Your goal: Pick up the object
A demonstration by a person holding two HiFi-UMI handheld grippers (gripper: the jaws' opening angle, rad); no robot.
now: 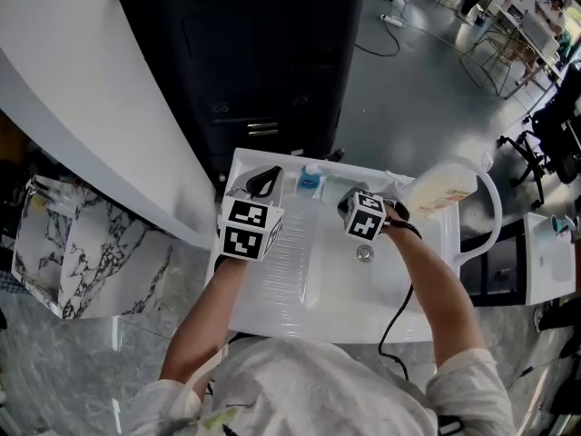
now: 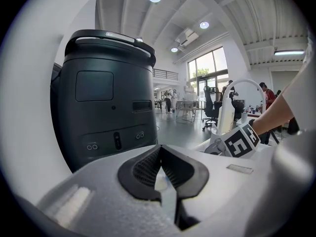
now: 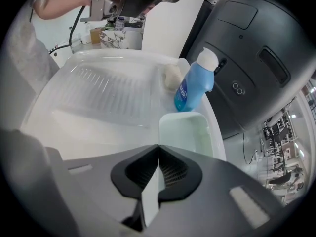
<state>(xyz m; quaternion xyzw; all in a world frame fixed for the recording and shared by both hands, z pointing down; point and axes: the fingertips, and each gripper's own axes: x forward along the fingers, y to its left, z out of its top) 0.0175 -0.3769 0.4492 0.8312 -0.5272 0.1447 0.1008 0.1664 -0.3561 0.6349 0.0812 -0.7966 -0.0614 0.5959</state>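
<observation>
A white sink unit (image 1: 300, 275) with a ribbed drainboard (image 3: 98, 98) lies below me. At its back rim stand a blue bottle (image 1: 310, 179) (image 3: 193, 85) with a white cap, a pale lump like a sponge (image 3: 172, 76) and a pale green dish (image 3: 185, 132). My right gripper (image 1: 348, 205) (image 3: 158, 147) is shut, its tips meeting at the dish's near corner; I cannot tell whether they pinch its rim. My left gripper (image 1: 263, 182) (image 2: 160, 149) hangs shut and empty over the back left corner, facing the black machine (image 2: 106, 98).
A large black machine (image 1: 263, 53) stands right behind the sink. A white arched tap (image 1: 495, 209) (image 2: 237, 90) rises at the sink's right end. A white curved counter (image 1: 82, 89) and a marble-patterned box (image 1: 64, 243) are on the left. Office chairs (image 1: 554, 125) stand far right.
</observation>
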